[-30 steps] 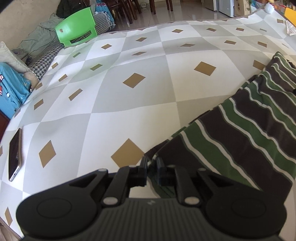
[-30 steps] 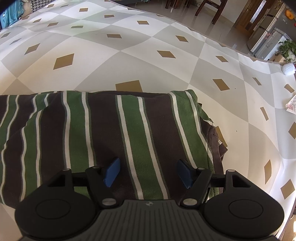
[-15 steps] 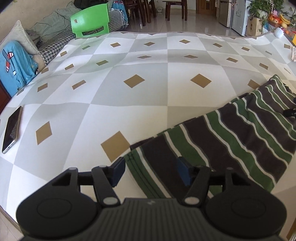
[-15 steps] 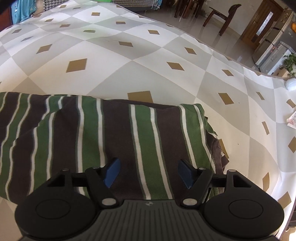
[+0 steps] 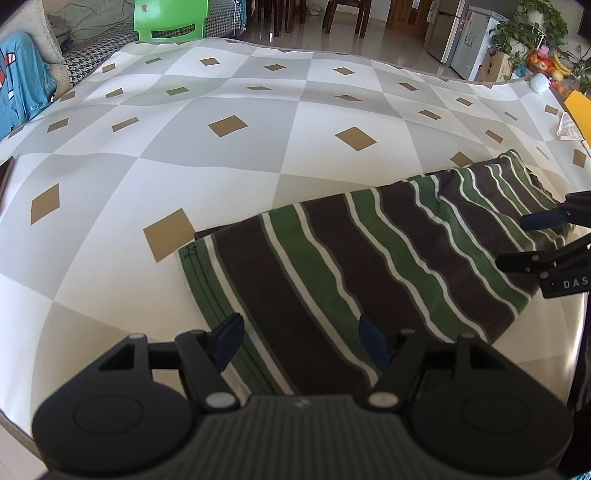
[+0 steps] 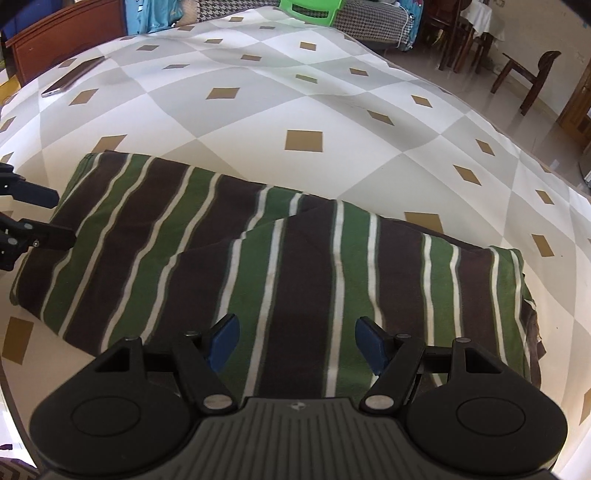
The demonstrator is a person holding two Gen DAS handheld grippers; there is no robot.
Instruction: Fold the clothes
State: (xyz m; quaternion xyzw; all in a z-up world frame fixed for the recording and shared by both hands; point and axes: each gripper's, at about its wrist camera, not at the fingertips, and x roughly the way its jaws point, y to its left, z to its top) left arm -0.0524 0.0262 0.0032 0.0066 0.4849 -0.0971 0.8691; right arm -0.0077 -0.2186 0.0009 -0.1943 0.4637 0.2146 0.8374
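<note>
A folded shirt point(image 5: 369, 258) with green, brown and white stripes lies flat on the chequered tablecloth point(image 5: 221, 166). My left gripper point(image 5: 301, 332) hangs over the shirt's left, hemmed end; its jaws are opening and nothing is pressed between the pads. My right gripper point(image 6: 297, 334) stands open above the shirt point(image 6: 295, 258) near its right end, holding nothing. Each gripper also shows in the other's view: the right gripper point(image 5: 511, 240) at the shirt's far right, the left gripper point(image 6: 64, 217) at its left edge.
A phone point(image 6: 72, 77) lies near the table's left side. A green chair point(image 5: 170, 18) and a sofa with a blue garment point(image 5: 18, 74) stand behind the table. Paper point(image 5: 567, 127) and a white object point(image 5: 540, 82) sit at the far right corner.
The left gripper was shut at the shirt's corner, then opened and let go. Both grippers swung sideways and rolled. The right gripper stayed open over the shirt.
</note>
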